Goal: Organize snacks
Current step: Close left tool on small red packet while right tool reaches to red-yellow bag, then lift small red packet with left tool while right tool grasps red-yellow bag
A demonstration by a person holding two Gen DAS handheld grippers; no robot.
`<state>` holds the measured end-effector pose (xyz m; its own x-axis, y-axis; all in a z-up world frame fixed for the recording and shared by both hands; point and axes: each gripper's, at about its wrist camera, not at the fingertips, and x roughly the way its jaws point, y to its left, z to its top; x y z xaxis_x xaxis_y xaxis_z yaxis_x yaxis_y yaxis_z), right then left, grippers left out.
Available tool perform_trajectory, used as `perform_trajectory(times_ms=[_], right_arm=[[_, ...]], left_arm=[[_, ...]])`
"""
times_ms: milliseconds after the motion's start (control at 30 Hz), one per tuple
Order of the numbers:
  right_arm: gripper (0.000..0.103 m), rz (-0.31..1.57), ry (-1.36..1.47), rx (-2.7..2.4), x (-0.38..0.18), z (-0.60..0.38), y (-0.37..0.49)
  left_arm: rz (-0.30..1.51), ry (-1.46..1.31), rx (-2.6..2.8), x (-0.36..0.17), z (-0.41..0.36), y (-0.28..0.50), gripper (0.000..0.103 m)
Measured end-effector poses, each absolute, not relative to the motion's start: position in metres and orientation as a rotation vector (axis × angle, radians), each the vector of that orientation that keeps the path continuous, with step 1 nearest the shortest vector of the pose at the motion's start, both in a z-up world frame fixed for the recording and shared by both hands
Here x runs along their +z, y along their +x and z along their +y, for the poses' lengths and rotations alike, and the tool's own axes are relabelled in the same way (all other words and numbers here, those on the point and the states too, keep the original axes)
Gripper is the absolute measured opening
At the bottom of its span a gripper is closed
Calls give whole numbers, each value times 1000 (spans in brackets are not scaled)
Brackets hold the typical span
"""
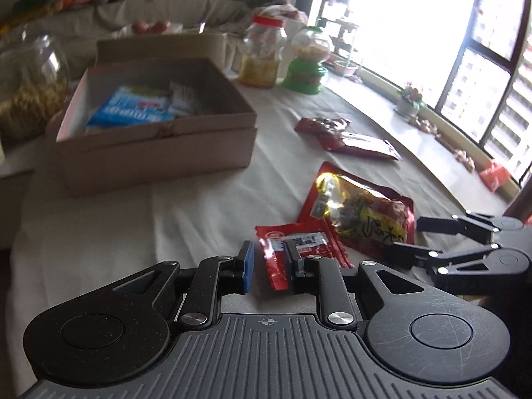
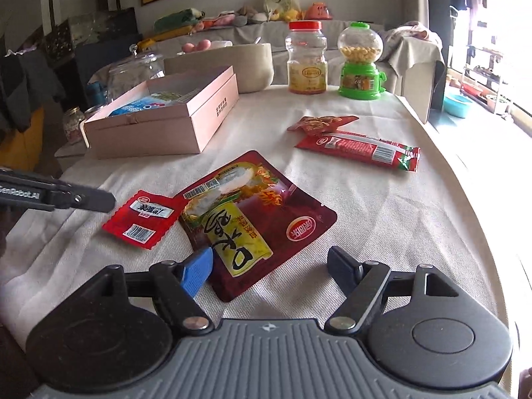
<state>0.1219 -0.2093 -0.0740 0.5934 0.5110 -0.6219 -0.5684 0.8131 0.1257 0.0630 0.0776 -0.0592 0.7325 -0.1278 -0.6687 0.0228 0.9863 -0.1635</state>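
Red small sachet between my left gripper's near-closed jaws, contact unclear. Large red pouch, long axis diagonal, mid-tabletop; right gripper apart. Pink box holds blue packets.

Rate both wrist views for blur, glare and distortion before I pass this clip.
Left wrist view: soft motion blur throughout, window blown out white, glare on the large snack pouch. Right wrist view: sharper, print on the large snack pouch legible, right edge overexposed. Both: strong fisheye bending of the table edge.
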Motion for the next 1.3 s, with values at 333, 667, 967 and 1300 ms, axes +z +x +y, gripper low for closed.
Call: perform_trajectory(times_ms=[333, 667, 967, 1300], right_arm=[[84, 542, -330, 725, -56, -189, 116], [92, 643, -392, 834, -63, -159, 170], [87, 635, -237, 571, -69, -197, 165], [55, 626, -131, 761, -58, -174, 121]], left_arm=[[822, -1, -223, -75, 28, 78, 23], [807, -121, -140, -67, 60, 68, 23], [806, -426, -67, -84, 110, 84, 23], [808, -451, -104, -86, 104, 91, 23]])
